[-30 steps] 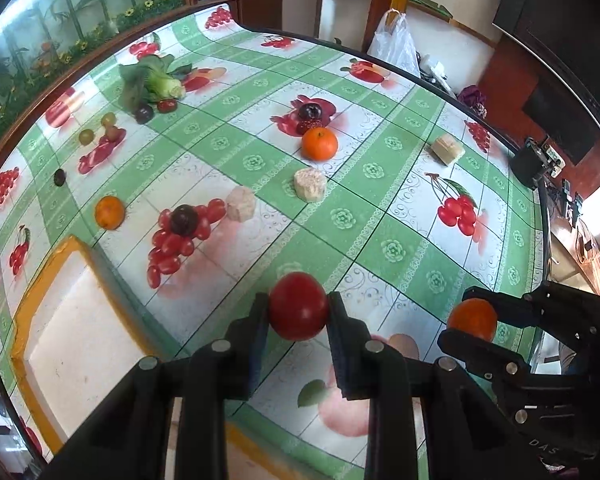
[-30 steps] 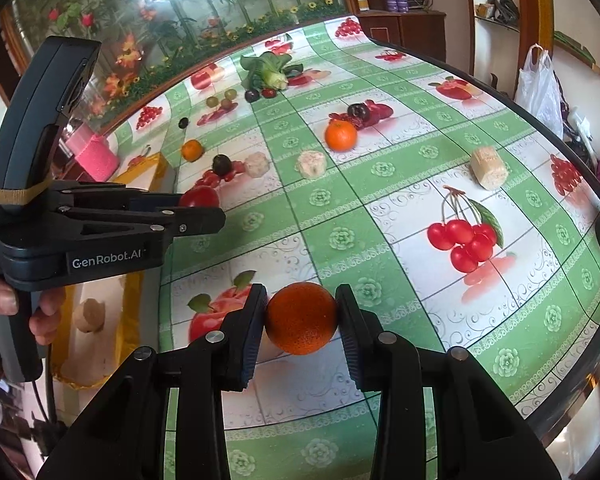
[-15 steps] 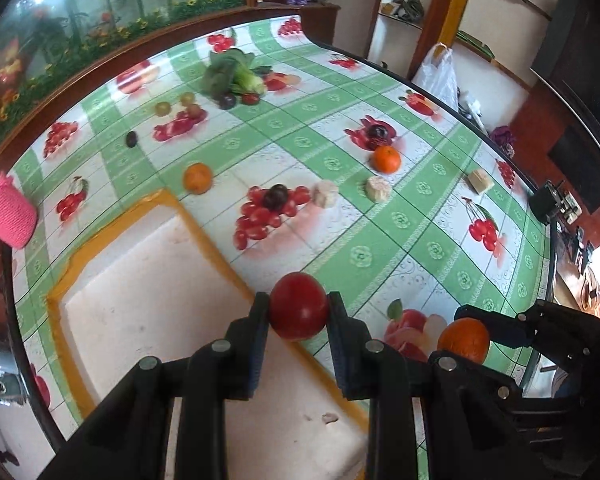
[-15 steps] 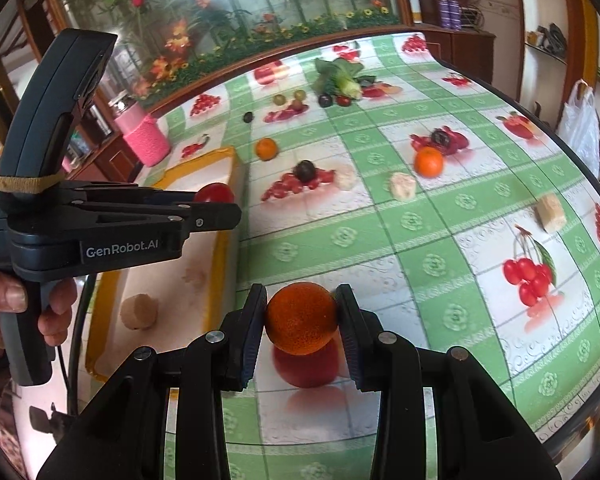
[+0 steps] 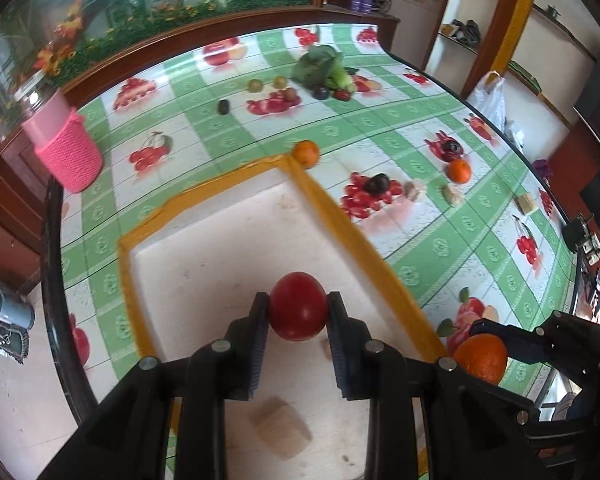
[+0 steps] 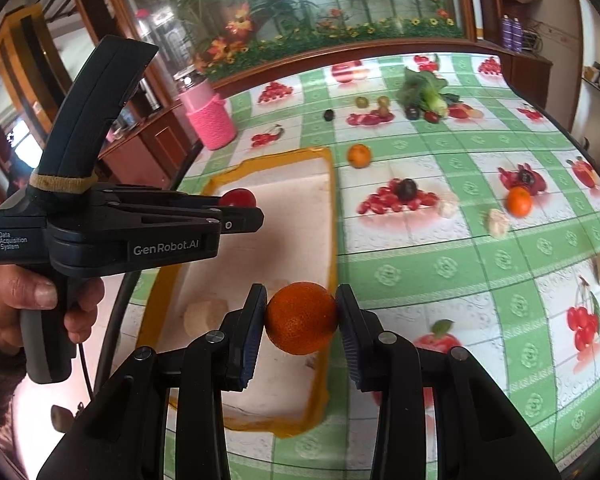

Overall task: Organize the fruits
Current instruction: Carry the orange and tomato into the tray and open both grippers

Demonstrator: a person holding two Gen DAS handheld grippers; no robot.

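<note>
My left gripper (image 5: pixel 298 312) is shut on a red tomato (image 5: pixel 298 306) and hangs over the white inside of the yellow-rimmed tray (image 5: pixel 332 216). My right gripper (image 6: pixel 301 318) is shut on an orange (image 6: pixel 301 318), above the tray's right rim (image 6: pixel 332 208). In the right wrist view the left gripper (image 6: pixel 244 210) shows from the side with the tomato (image 6: pixel 239 197) in it. The orange (image 5: pixel 480 358) and the right gripper (image 5: pixel 485 356) show at the lower right of the left wrist view. A pale block (image 5: pixel 282 432) lies in the tray below my left fingers.
Loose on the green checked cloth: two oranges (image 5: pixel 306 153) (image 5: pixel 459 171), dark plums (image 5: pixel 378 184), pale chunks (image 5: pixel 452 194), small green fruits (image 5: pixel 254 85) and a leafy vegetable (image 5: pixel 324 68). A pink knitted holder (image 5: pixel 66 152) stands at the table's left edge. A hand (image 6: pixel 40 300) grips the left tool.
Both grippers have travelled left across the table with their fruits. The left one has gone from over the cloth to over the tray; the right one has reached the tray's right rim.
</note>
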